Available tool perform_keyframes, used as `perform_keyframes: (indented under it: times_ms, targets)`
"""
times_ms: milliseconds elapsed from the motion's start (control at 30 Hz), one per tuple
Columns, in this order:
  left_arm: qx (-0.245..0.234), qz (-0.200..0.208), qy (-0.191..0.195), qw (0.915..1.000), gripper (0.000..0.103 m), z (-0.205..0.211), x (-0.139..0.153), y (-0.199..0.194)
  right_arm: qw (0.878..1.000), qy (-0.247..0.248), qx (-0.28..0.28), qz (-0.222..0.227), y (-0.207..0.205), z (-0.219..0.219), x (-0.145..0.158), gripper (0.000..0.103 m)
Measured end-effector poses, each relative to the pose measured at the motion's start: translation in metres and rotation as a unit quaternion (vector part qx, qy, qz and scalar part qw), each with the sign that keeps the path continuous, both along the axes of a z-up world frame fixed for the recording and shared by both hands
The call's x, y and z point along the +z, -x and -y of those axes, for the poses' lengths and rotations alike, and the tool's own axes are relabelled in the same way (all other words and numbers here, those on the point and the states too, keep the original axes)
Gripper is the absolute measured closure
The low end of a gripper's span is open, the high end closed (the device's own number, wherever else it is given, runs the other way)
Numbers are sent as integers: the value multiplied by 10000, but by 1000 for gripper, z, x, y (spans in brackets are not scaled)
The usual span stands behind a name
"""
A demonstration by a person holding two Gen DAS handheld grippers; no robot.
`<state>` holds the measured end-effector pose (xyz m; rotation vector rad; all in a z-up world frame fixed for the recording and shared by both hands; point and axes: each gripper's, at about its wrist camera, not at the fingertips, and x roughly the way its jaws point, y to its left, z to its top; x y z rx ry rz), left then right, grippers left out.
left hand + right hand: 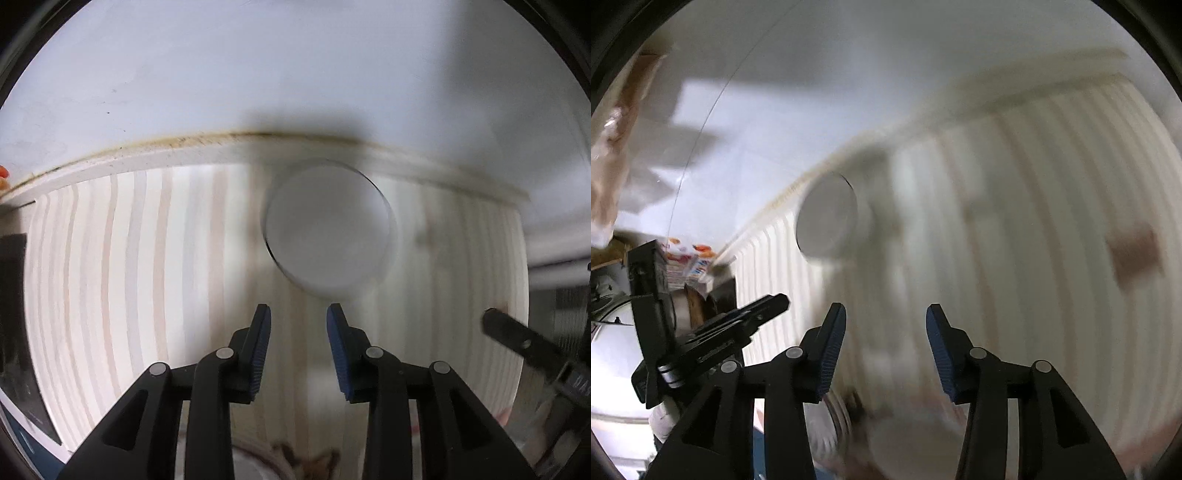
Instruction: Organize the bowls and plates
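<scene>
The tabletop (pixel 147 277) is pale wood, cream boards striped lengthwise with faint pinkish-tan grain. On it sits a plain white bowl (pixel 327 229), blurred to a soft grey-white, no pattern on it that I can make out. The wall (pixel 258 66) behind is white, with a brownish-yellow grimy line (pixel 207 138) along the seam above the white trim. Both sets of tongs, left (pixel 298 321) and right (pixel 885 321), are black with ribbed blue pads (pixel 338 354). A blurred brown patch (pixel 1134 254) marks the wood.
</scene>
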<state>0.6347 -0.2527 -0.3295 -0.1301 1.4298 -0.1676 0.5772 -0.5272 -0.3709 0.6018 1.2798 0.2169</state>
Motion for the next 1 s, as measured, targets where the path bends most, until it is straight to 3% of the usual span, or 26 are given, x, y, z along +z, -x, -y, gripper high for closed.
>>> perform_keyframes:
  times_ms: [167,300,333,367,400,467,700,1000]
  targets:
    - [256,-277,-17,9993,74,-9,-36,-41,9993,136,356,-30,-77,-38,-34,55]
    - [261,-472,-45,9985,74,-8,-61,-55,9980,313,499,-223,-107,-56,-63,55]
    - [234,-465,-70,9986,78,-7,-65,-56,9978,331,516,-271,-112,-57,-68,55]
    - [197,-458,-68,9987,83,-6,-69,-57,9976,329,532,-284,-115,-57,-72,58]
    - [167,-461,-95,9988,90,-5,-72,-58,9975,344,552,-278,-117,-59,-75,68]
    - [125,-446,-107,9989,93,2,-76,-55,9966,427,630,-313,-120,-61,-81,85]
    - [114,-371,-162,9991,93,1,-73,-50,9952,587,739,-264,-119,-68,-83,90]
    - [-89,-64,-117,9999,93,11,-26,-22,9962,581,630,-144,-93,-67,-60,90]
